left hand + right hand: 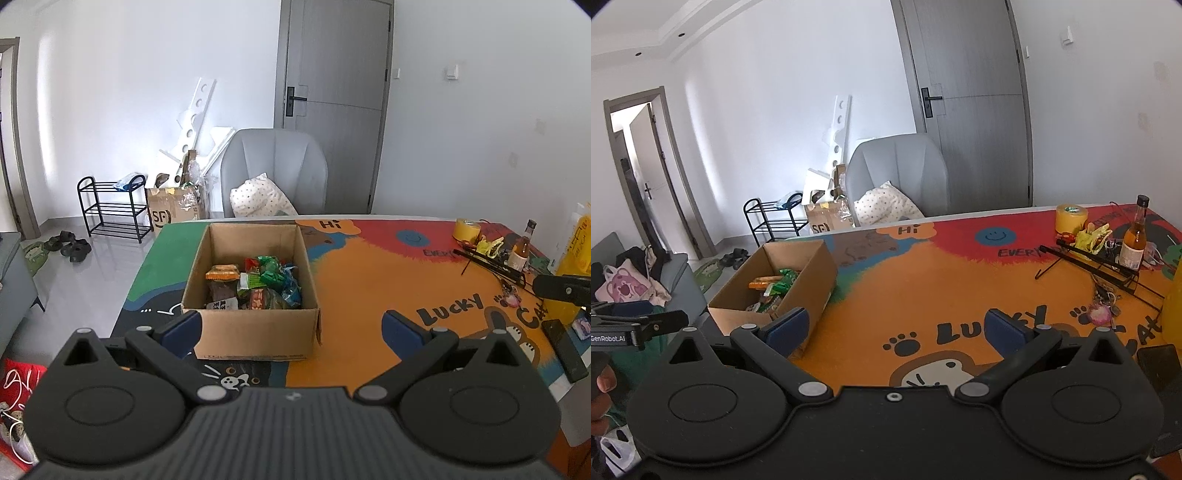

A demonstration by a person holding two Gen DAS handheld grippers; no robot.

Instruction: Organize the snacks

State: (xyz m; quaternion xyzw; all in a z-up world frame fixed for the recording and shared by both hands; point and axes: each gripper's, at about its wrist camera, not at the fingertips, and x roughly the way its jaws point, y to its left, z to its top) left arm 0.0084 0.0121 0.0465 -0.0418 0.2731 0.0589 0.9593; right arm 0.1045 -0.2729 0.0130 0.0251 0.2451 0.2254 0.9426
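Left wrist view: one cardboard box (255, 334) (snacks (258, 282) inside), two grippers.

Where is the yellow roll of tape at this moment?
The yellow roll of tape stands at the far right of the table, near its back edge. In both views it is just left of the glass bottle and the black wire stand.

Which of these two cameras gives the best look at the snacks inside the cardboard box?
The left wrist view. It faces the box nearly head-on and looks down into it, so the snacks show as a full pile of coloured wrappers. In the right wrist view the box sits off to the left at an angle, and its wall hides part of the pile.
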